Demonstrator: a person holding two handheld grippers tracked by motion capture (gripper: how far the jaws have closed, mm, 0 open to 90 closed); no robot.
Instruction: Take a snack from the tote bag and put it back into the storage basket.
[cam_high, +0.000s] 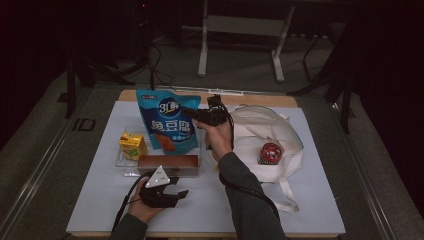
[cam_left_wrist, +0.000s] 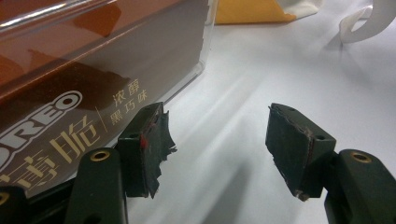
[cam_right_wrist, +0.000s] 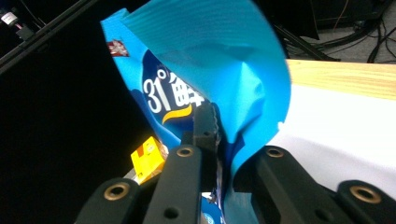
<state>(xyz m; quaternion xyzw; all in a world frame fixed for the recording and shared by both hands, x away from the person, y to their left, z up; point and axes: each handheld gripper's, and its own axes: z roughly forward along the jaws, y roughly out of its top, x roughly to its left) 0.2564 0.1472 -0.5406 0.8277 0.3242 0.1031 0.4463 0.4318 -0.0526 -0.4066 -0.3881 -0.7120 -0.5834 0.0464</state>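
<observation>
A glossy blue snack pouch (cam_high: 167, 121) was gripped upright by the right claw (cam_right_wrist: 219, 154) above a clear plastic tray (cam_high: 122, 161); bagging remained undone. The left claw (cam_left_wrist: 217, 149) rested open beside that tray.

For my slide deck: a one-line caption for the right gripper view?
Right tool pinching the edge of a blue snack pouch, yellow carton behind.
</observation>
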